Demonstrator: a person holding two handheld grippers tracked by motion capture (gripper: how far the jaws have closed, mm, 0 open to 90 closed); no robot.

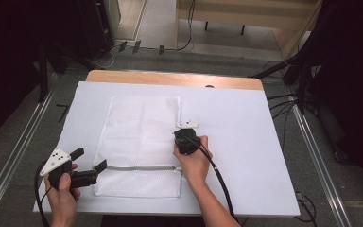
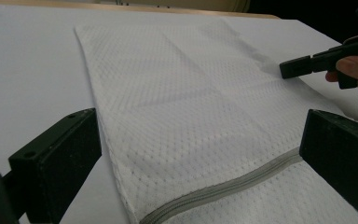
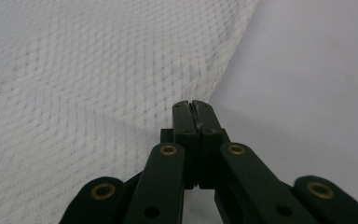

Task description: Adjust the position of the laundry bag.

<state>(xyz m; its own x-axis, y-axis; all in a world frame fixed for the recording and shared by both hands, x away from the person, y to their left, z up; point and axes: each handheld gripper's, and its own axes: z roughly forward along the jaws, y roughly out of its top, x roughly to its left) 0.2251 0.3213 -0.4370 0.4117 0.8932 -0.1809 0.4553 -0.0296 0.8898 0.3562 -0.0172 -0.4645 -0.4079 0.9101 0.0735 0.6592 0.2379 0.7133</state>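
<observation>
While you hold a gripper in each hand, a white mesh bag [image 1: 142, 144] lies flat on the white table cover [image 1: 246, 156], a little toward nine o'clock from the middle of the cover, with its grey zipper [image 1: 137, 167] running across near the six o'clock end. Your left gripper [image 1: 90, 163] sits just off the bag's corner toward seven o'clock, and its jaws stand wide apart with nothing between them; in the left gripper view the two black jaws frame the bag's edge and the zipper [image 2: 223, 186] from either side without touching the fabric. Your right gripper [image 1: 189, 126] rests at the bag's three o'clock edge, about halfway along it, with your right hand [image 1: 194, 158] wrapped around its body and its cable trailing toward five o'clock. In the right gripper view its jaws are pressed together, with a thin sliver caught in the seam between the tips, right at the mesh bag's [image 3: 98, 84] border; whether that sliver is the mesh itself you cannot tell. Beyond the twelve o'clock end a strip of bare wooden tabletop [image 1: 170, 78] shows.
</observation>
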